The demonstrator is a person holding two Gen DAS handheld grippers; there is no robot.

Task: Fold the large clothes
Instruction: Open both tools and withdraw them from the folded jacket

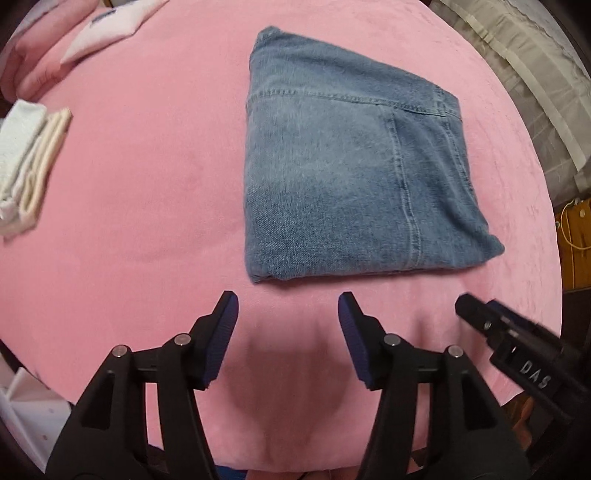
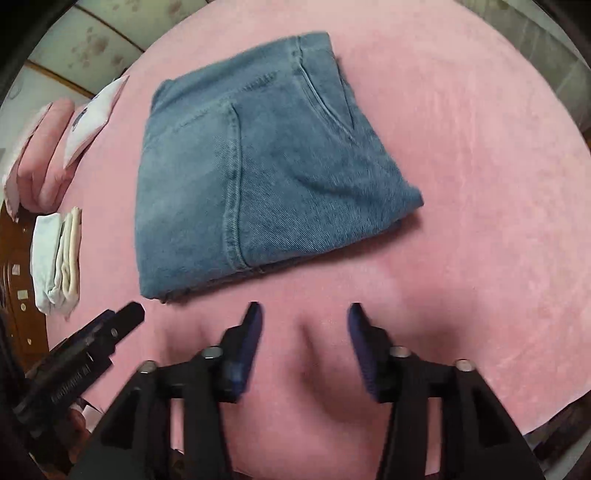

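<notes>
A pair of blue jeans (image 1: 343, 166) lies folded into a compact rectangle on the pink bed cover (image 1: 147, 184). It also shows in the right wrist view (image 2: 266, 166). My left gripper (image 1: 288, 302) is open and empty, just short of the jeans' near edge. My right gripper (image 2: 303, 314) is open and empty, also just short of that edge. The right gripper shows at the lower right of the left wrist view (image 1: 469, 302); the left gripper shows at the lower left of the right wrist view (image 2: 129, 314). Neither touches the jeans.
A stack of folded white and cream cloths (image 1: 26, 166) lies at the left edge of the bed, also in the right wrist view (image 2: 55, 254). Pink and white pillows (image 1: 92, 33) lie at the far left. Beige curtains (image 1: 517, 74) hang beyond the right side.
</notes>
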